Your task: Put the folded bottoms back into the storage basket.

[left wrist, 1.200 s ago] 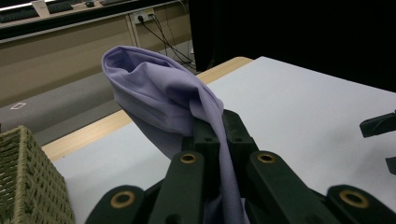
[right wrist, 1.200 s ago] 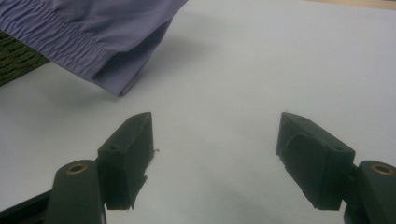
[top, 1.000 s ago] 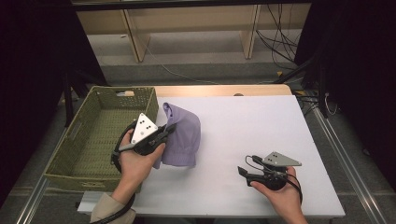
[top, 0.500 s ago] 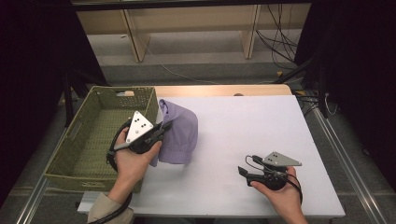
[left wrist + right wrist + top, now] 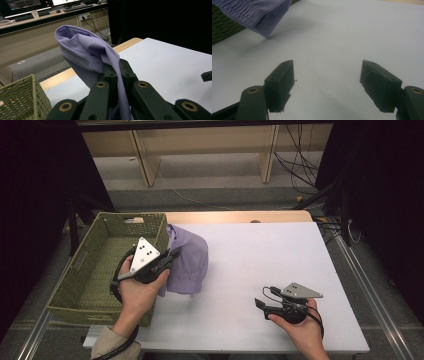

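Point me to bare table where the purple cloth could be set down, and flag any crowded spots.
Widest bare patch: the white table between the purple cloth and the right edge, behind the right gripper. The strip in front of the cloth is bare too. Crowded: the left edge, where the left gripper, clamping the cloth, sits by the green basket rim.

No readable text anywhere right now. The monitors far back in the left gripper view glow with graphs and lines too small and blurred to make out, and no label, brand or number can be read on anything else.
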### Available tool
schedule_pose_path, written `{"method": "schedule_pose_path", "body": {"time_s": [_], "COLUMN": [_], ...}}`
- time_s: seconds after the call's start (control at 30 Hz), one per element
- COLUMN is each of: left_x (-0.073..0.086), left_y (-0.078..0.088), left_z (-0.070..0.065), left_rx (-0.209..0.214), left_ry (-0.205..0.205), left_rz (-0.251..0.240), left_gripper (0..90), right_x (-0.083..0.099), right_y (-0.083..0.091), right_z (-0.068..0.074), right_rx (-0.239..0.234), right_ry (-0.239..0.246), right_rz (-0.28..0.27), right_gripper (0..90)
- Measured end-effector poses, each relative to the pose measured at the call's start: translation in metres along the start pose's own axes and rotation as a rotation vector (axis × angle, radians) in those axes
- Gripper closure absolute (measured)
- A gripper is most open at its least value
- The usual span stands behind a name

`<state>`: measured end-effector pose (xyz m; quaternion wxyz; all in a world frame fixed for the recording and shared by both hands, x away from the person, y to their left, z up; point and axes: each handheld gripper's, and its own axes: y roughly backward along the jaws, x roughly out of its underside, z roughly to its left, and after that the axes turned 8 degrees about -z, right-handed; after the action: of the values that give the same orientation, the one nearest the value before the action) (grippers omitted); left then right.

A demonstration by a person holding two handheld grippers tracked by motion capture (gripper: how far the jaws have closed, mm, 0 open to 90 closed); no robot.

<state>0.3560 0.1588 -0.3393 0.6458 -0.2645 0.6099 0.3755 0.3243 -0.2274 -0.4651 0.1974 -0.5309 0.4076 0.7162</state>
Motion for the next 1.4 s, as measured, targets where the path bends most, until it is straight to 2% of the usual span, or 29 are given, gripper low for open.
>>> {"method": "schedule_pose_path", "body": {"time_s": [1.4], "left_x": [-0.008], "left_y": [0.011], "left_z": [0.015], "left_rx": [-0.042], "left_ry": [0.003], "left_rz": [-0.019], "left_gripper": [86.2], "right_x": [0.0], "right_y": [0.0], "right_z": [0.0], "right_rx": [0.0], "right_ry": [-0.002], "right_rz": [0.001], "right_gripper": [28.3]}}
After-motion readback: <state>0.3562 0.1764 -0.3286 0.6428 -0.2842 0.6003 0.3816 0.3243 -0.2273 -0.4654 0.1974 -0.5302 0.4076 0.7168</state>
